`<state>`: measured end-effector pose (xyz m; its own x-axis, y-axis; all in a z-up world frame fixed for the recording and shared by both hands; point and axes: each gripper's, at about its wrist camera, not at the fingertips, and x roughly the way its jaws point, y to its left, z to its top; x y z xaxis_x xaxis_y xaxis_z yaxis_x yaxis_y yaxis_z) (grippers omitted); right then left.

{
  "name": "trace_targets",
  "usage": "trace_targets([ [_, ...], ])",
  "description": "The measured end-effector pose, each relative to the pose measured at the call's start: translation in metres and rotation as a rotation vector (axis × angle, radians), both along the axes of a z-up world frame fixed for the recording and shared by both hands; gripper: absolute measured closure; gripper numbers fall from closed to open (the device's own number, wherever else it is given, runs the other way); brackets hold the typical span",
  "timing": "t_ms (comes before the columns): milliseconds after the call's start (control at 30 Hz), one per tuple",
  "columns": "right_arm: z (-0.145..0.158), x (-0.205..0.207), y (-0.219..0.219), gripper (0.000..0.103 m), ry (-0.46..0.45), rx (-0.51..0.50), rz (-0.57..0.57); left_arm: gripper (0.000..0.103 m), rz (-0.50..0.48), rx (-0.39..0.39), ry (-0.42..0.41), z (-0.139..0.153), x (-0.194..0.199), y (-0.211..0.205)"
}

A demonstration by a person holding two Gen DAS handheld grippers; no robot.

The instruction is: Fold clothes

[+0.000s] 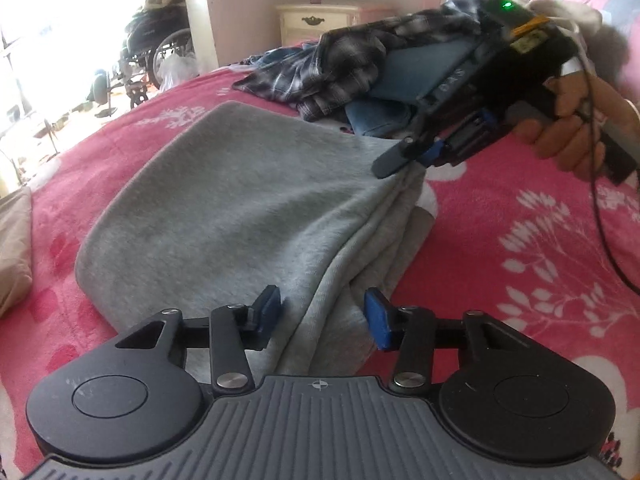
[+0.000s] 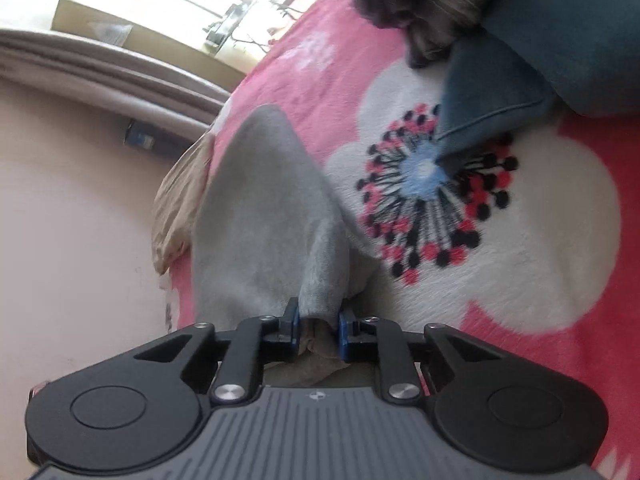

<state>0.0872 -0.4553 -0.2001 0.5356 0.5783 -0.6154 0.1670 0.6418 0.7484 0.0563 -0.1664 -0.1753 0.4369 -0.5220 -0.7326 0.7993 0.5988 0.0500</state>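
Observation:
A grey sweatshirt-like garment (image 1: pixel 224 208) lies folded in layers on a pink floral blanket (image 1: pixel 500 216). My left gripper (image 1: pixel 323 314) stands open over its near edge, with a raised fold of the grey cloth between the blue pads and neither pad pressing on it. In the left wrist view the right gripper (image 1: pixel 394 160), held in a person's hand (image 1: pixel 568 136), meets the garment's far right corner. In the right wrist view the right gripper (image 2: pixel 318 322) is shut on a pinched ridge of the grey garment (image 2: pixel 264 208), which rises from the blanket (image 2: pixel 304 68).
A heap of plaid shirt (image 1: pixel 340 68) and blue clothes (image 1: pixel 380 120) lies behind the garment; the blue cloth (image 2: pixel 500 112) also shows in the right wrist view. A beige cloth (image 1: pixel 14 248) lies at the bed's left edge. A nightstand (image 1: pixel 320 20) and a wheelchair (image 1: pixel 160 52) stand beyond.

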Motion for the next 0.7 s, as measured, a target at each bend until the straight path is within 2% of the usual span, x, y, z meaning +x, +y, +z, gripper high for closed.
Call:
trace_targets([
  [133,-0.002,-0.008,0.002,0.083,0.012,-0.001,0.008,0.058,-0.005,0.003,0.016,0.0,0.001,0.004],
  [233,-0.014,-0.013,0.002,0.081,0.021,-0.012,0.013,0.056,-0.021,0.019,0.025,-0.006,-0.004,0.004],
  [367,-0.003,-0.022,-0.006,0.069,0.007,0.004,0.013,0.05,-0.057,0.059,-0.031,0.0,-0.018,0.004],
  [500,0.034,-0.04,-0.011,0.067,-0.109,-0.121,0.024,0.048,-0.061,0.021,-0.066,0.02,-0.028,0.017],
  [600,0.056,-0.051,-0.004,0.067,-0.193,-0.201,0.049,0.048,-0.071,0.052,-0.096,0.015,-0.032,0.015],
  [700,0.067,-0.054,0.01,0.067,-0.244,-0.252,0.077,0.048,-0.071,0.105,-0.089,0.001,-0.033,0.009],
])
